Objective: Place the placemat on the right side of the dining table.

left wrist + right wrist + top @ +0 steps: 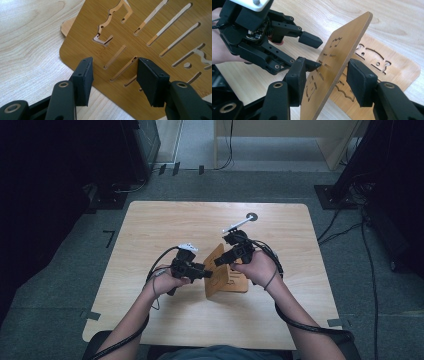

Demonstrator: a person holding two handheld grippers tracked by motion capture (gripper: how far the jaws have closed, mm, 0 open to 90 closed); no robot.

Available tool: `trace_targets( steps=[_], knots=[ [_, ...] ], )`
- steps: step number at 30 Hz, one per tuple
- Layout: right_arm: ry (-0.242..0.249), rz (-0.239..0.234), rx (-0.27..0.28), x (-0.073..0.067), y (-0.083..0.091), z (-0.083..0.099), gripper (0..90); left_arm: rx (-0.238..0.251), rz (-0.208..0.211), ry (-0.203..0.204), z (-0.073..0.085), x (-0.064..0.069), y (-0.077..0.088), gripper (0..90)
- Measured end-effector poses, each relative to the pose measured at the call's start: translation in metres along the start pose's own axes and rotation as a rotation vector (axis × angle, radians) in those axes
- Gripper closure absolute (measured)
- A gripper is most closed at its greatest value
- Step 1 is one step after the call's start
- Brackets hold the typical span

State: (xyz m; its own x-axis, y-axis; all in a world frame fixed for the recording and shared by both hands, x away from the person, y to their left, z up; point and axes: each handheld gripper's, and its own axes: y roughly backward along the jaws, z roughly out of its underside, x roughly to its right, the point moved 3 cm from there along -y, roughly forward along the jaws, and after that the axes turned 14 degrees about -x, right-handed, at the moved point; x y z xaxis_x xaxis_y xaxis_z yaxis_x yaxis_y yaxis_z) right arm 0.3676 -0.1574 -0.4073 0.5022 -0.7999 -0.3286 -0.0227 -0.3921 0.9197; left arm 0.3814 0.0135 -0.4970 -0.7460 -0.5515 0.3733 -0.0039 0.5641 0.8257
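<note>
A thin bamboo board (342, 45) cut with slots stands tilted on edge over a second slotted board (392, 67) that lies flat on the table. My right gripper (324, 80) straddles the tilted board's edge; the board runs slantwise across the gap and meets both pads. From the other side my left gripper (319, 53) points at the board's face with its jaws apart, nothing between them, and its lower fingertip (316, 65) at the wood. The left gripper view has the left gripper (113, 75) just short of the slotted face (150, 37). From above, both grippers (209, 272) (220, 261) meet at the raised board (216, 272).
The light wooden table (175, 220) carries a white stick-like item (236, 225) and a small dark ring (251, 217) at the far right of centre. Cables trail from both grippers along the forearms. Grey carpet and dark stands surround the table.
</note>
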Motion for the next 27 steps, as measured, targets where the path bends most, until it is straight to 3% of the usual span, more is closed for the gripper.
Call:
trace_targets(
  steps=[7,12,15,19,24,27],
  knots=[
    [0.009,-0.020,-0.048,-0.010,-0.006,-0.005,53.0,0.009,0.021,0.010,0.002,-0.004,0.003,45.1],
    [0.018,-0.015,-0.112,-0.009,-0.034,-0.007,55.1,-0.009,0.025,0.008,0.003,-0.005,0.001,44.3],
    [0.030,0.000,-0.119,-0.007,-0.045,-0.009,56.3,-0.015,0.017,0.000,0.003,-0.004,-0.001,44.4],
    [0.008,-0.009,-0.123,-0.003,-0.048,-0.010,62.6,-0.020,0.012,0.000,0.004,-0.004,-0.001,43.9],
    [-0.017,-0.050,-0.126,0.005,-0.047,-0.011,79.4,-0.010,0.023,0.001,0.005,-0.007,0.004,43.1],
    [0.005,-0.057,-0.072,0.002,-0.041,-0.012,85.4,0.027,0.043,0.017,0.004,-0.011,0.014,43.1]
  ],
)
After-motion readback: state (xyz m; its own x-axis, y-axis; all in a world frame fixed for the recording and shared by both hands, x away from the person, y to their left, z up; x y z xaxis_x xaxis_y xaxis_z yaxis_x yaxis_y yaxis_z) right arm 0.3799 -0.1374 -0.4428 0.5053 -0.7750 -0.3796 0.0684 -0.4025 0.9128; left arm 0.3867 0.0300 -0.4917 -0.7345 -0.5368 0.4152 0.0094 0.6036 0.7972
